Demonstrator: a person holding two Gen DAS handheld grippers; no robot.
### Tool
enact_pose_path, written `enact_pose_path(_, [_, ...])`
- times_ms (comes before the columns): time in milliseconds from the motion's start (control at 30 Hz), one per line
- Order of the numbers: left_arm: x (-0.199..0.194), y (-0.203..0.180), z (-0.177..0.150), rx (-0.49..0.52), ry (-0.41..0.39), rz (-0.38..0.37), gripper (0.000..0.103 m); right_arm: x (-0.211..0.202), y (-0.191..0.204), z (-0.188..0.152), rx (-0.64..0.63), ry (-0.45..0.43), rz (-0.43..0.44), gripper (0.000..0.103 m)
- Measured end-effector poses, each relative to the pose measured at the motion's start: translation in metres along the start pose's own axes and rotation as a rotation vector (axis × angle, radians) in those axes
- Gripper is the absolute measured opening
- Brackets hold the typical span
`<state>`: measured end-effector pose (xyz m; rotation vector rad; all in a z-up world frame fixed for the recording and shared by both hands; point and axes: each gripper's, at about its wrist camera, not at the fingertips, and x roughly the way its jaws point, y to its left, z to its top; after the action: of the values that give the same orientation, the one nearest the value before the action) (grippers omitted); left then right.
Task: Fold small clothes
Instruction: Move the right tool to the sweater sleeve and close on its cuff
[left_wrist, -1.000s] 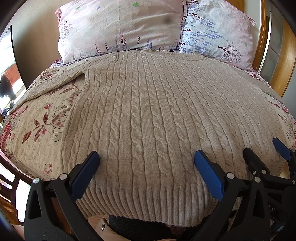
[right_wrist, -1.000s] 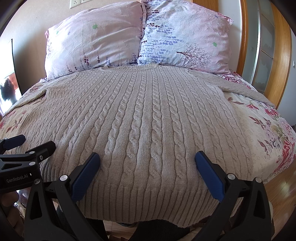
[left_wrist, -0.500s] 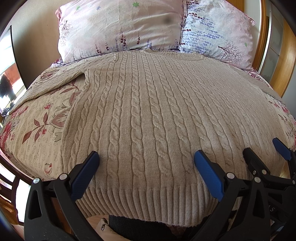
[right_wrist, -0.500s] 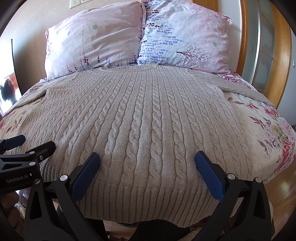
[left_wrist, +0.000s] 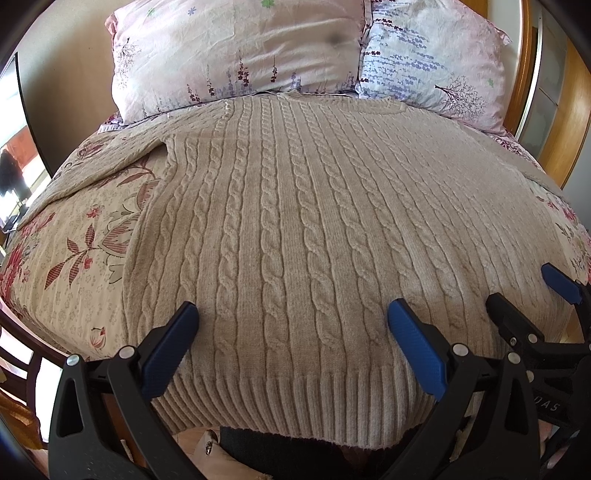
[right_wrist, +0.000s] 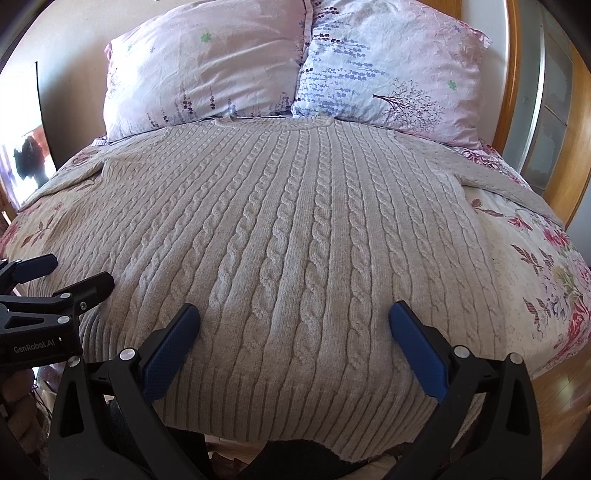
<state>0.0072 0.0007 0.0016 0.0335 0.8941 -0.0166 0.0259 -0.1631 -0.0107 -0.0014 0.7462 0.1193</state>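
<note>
A: Right, nearest first. The left gripper (left_wrist: 291, 332) has its blue pads spread wide with nothing between them, poised over the ribbed hem of the sweater (left_wrist: 295, 229). The right gripper (right_wrist: 293, 334) is the same: fingers far apart, empty, just over the hem on its own side.

B: And the sweater itself?

A: Laid flat, face up, on the bed (right_wrist: 535, 266), hem hanging a little past the near edge, collar up against the pillows, one sleeve running out to each side over the floral cover.

B: So no fold made yet, by the look of it. What might go wrong?

A: I'd judge the knit is thick and stretchy. A pinch on the ribbing alone could drag one layer and leave the back layer behind, so the fold comes out skewed. The overhanging hem could also slide off toward the floor if one side is pulled harder than the other.

B: Anything in the way?

A: The two grippers are close together; the right one's fingers show at the edge of the left view, so they could knock each other. Farther back, the pink pillow (right_wrist: 207, 70) and the pale blue pillow (right_wrist: 384, 66) touch the collar and crowd that end. Beyond them is the wooden headboard (right_wrist: 517, 92).
</note>
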Motion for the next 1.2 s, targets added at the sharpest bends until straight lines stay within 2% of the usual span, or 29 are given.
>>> enact_pose_path(233, [0.003, -0.002, 0.011, 0.076, 0.014, -0.005, 0.101, 0.003, -0.011, 0.008, -0.093, 0.031, 0.093, 0.102])
enact_pose_path(333, [0.006, -0.001, 0.025, 0.103, -0.005, 0.017, 0.101, 0.005, -0.018, 0.017, -0.09, 0.043, 0.107, 0.102])
enact_pose_path(400, [0.01, 0.002, 0.039, 0.107, -0.008, 0.017, 0.101, 0.004, -0.033, 0.029, -0.043, 0.023, 0.117, 0.102])
enact_pose_path(500, [0.014, 0.011, 0.064, 0.085, -0.031, 0.008, 0.101, -0.002, -0.077, 0.056, 0.111, -0.037, 0.116, 0.102])
enact_pose_path(600, [0.014, 0.017, 0.089, 0.087, -0.077, -0.006, 0.101, -0.002, -0.141, 0.084, 0.309, -0.085, 0.083, 0.101])
enact_pose_path(667, [0.019, 0.019, 0.107, 0.105, -0.072, -0.016, 0.101, 0.004, -0.186, 0.097, 0.444, -0.087, 0.047, 0.094])
enact_pose_path(733, [0.025, 0.019, 0.124, 0.12, -0.051, -0.03, 0.101, 0.014, -0.23, 0.103, 0.579, -0.076, 0.015, 0.082])
enact_pose_path(833, [0.033, 0.022, 0.146, 0.117, -0.058, -0.078, 0.101, 0.032, -0.288, 0.103, 0.772, -0.037, -0.035, 0.068])
enact_pose_path(867, [0.036, 0.024, 0.151, 0.104, -0.067, -0.096, 0.101, 0.038, -0.304, 0.1, 0.828, -0.023, -0.05, 0.066])
enact_pose_path(1000, [0.049, 0.036, 0.165, 0.028, -0.129, -0.253, 0.101, 0.058, -0.346, 0.087, 1.004, 0.023, -0.087, 0.057])
enact_pose_path(1100, [0.063, 0.035, 0.173, 0.013, -0.113, -0.243, 0.101, 0.067, -0.363, 0.082, 1.059, 0.041, -0.127, 0.055])
enact_pose_path(1200, [0.075, 0.033, 0.175, 0.038, -0.125, -0.216, 0.101, 0.07, -0.372, 0.078, 1.105, 0.014, -0.128, 0.049])
